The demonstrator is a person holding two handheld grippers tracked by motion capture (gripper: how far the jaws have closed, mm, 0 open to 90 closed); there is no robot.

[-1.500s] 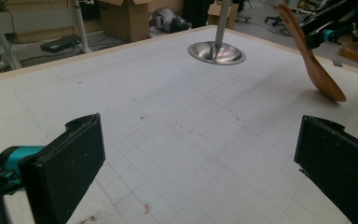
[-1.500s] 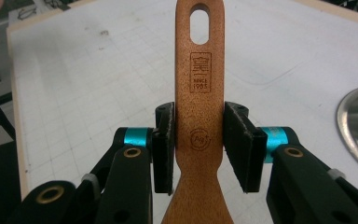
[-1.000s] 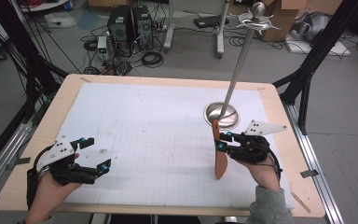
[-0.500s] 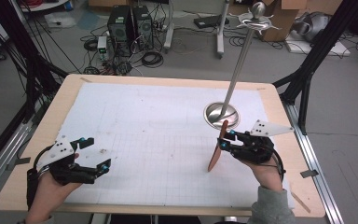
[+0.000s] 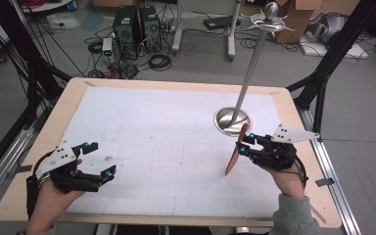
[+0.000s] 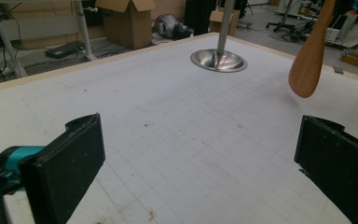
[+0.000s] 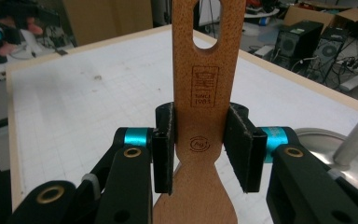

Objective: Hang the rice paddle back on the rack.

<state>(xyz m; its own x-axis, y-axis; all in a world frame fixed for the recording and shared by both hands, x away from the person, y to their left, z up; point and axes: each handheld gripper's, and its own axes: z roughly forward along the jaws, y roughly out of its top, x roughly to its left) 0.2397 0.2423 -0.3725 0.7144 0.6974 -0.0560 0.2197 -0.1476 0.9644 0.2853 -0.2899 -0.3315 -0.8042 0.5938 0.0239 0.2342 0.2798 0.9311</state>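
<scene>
High view, read left to right. The left gripper [image 5: 97, 160] is rested low over the near left part of the table [image 5: 39, 147], on the white gridded mat [image 5: 152, 137], well apart from the work. Its jaws are spread wide with nothing between them, as the left gripper view confirms; it is judged to be parked clear so that the other hand has room.

Toward the right, a metal stand [image 5: 232, 121] is set on the mat: a round dished base with a thin pole rising to a hooked top. It is judged to be a hanging rack, placed within reach of the right hand.

Just beside the base, on its near side, a wooden spatula [image 5: 236, 155] is held off the mat by the right gripper [image 5: 243, 145]. The jaws are closed on the flat handle, as seen in the right gripper view, where the pads [image 7: 163, 147] press both edges of the spatula [image 7: 200, 88] above its neck. The handle's hole is left uncovered beyond the jaws, and the blade hangs down and tilted. This grip is judged to keep the hole free for a hook on the stand.
</scene>
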